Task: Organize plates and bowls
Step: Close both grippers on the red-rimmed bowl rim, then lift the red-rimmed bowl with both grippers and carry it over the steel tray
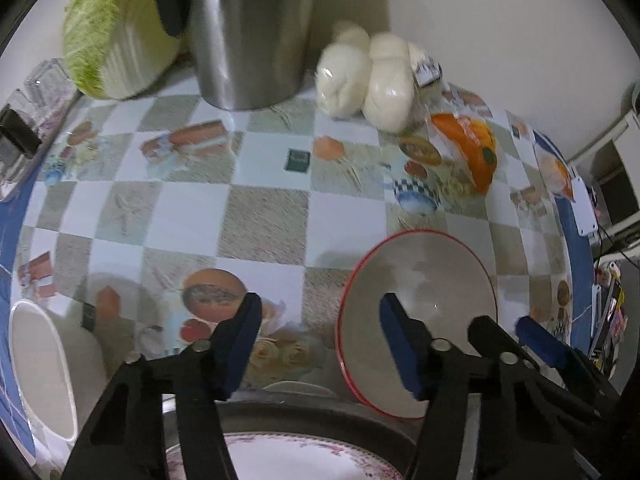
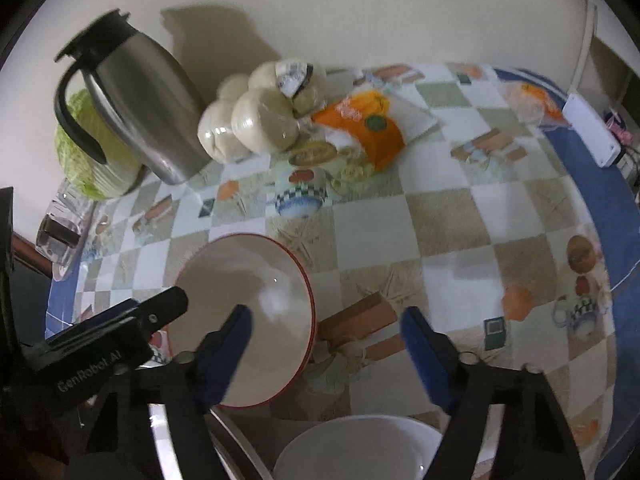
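- Red-rimmed bowl (image 1: 420, 320), left wrist view: sits empty on the checked tablecloth (image 1: 264, 216) at near right, clear of the food at the far edge, so it is free to be lifted.
- Left gripper (image 1: 320, 344): jaws partly apart, nothing between them but cloth; its right finger overlaps the bowl's interior, contact not certain. Jaws seem set to straddle the bowl's left rim.
- Below the fingers lies a floral plate (image 1: 280, 460) on a dark rim, likely the stacking spot. A white bowl (image 1: 44, 368) stands at near left.
- Right wrist view: red-rimmed bowl (image 2: 244, 320) is near left, between both tools.
- Right gripper (image 2: 328, 344): jaws fairly wide, holding nothing; its left finger is over the bowl's right side, right finger over bare cloth. Pinch on the rim looks intended, not yet made.
- Another white bowl (image 2: 360, 452) lies nearest, under the gripper.
- Steel jug (image 2: 136, 112) and buns (image 2: 256, 120) stay far back, out of the way.
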Tool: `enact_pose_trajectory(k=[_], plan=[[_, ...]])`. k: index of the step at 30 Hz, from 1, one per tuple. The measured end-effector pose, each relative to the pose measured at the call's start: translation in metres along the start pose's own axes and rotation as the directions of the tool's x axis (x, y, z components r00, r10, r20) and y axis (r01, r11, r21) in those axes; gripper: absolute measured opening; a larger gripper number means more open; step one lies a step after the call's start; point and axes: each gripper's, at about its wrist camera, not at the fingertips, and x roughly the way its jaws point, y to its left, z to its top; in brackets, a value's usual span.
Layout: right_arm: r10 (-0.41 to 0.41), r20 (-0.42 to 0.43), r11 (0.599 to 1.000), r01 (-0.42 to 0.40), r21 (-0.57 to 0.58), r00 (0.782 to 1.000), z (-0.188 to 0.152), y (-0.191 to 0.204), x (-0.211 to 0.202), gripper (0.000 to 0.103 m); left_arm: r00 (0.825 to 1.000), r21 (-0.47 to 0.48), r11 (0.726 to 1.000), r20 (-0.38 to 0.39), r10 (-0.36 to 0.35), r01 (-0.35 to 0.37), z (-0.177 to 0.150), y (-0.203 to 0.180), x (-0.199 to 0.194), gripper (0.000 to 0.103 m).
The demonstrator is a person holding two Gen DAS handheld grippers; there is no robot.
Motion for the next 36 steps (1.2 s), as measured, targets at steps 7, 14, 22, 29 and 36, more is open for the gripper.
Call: enact_pose_trajectory(k=[7,14,22,29,36], plan=[[0.019,-0.063,1.000,-0.018,0.017,0.998,-0.002,-0.001,0.026,0.046,0.999,0.047,0.999,-0.050,0.005,-0.003,-0.004,-0.012,0.024,0.031],[0.065,-0.102,0.998,-0.064,0.007,0.993,-0.006,0.007,0.037,0.018,0.998,0.074,0.997,-0.060,0.013,-0.009,-0.007,-0.019,0.034,0.013],[0.061,-0.091,0.998,-0.061,0.003,0.994,-0.008,0.007,0.036,0.018,0.999,0.068,0.997,-0.026,-0.024,0.025,-0.012,-0.017,0.027,0.012],[0.081,-0.038,0.997,-0.080,0.008,0.996,-0.003,0.007,0.011,0.018,0.997,0.073,0.996,0.056,-0.052,0.048,-0.009,-0.018,-0.007,0.012],[0.089,0.024,0.995,-0.088,-0.041,0.996,-0.006,0.023,-0.025,0.018,0.991,0.042,0.998,0.125,-0.046,0.041,-0.019,-0.013,-0.044,0.012]])
